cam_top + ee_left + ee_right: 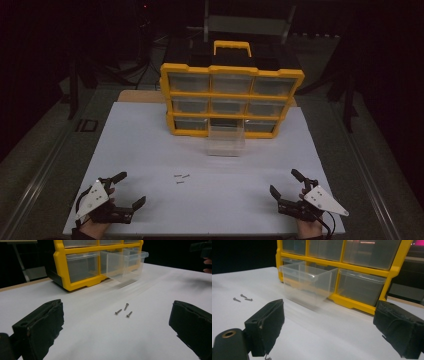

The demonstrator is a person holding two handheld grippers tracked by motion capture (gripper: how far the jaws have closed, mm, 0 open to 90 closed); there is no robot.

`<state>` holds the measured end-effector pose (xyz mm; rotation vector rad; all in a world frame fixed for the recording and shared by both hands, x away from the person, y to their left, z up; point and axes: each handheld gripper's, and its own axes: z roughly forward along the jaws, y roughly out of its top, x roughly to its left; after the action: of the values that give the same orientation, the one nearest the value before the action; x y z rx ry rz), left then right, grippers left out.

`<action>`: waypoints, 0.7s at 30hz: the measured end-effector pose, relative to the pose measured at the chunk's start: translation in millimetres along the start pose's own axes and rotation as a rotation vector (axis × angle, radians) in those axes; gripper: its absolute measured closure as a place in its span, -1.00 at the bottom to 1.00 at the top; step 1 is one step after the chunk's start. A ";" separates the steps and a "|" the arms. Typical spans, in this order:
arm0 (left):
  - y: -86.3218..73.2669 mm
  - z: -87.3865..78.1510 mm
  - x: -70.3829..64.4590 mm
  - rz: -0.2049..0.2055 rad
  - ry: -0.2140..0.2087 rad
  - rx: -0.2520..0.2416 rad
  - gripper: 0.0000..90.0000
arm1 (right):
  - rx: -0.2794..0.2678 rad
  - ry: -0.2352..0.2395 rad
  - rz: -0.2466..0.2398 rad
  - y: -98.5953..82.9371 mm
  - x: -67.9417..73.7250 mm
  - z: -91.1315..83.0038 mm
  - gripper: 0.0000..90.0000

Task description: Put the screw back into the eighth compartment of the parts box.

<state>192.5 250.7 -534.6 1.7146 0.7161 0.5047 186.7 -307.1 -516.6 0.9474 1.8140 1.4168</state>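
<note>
A yellow drawer cabinet point(231, 97) with clear drawers stands at the back of the white table point(150, 150). Its bottom middle drawer point(226, 141) is pulled out onto the table, also seen as the clear drawer point(125, 265) and the clear drawer point(308, 282). Three small screws point(181, 178) lie loose in front of it, seen too as the screws point(123, 310) and the screws point(242, 298). My left gripper point(131, 189) rests open at the front left, my right gripper point(285, 183) open at the front right. Nothing is between either pair of jaws.
The cabinet has a yellow carry handle point(232, 47) on top. Dark stands and a metal frame point(245, 22) sit behind the table. A wooden board edge point(140, 96) shows beside the cabinet.
</note>
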 end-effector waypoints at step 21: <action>25.0 -8.9 -8.5 -0.055 0.050 -0.053 -1.00 | -0.028 0.015 -0.041 6.4 4.3 6.1 -0.78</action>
<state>185.5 247.0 -507.9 1.6334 0.7769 0.5257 190.5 -299.3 -511.8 0.8824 1.8097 1.4238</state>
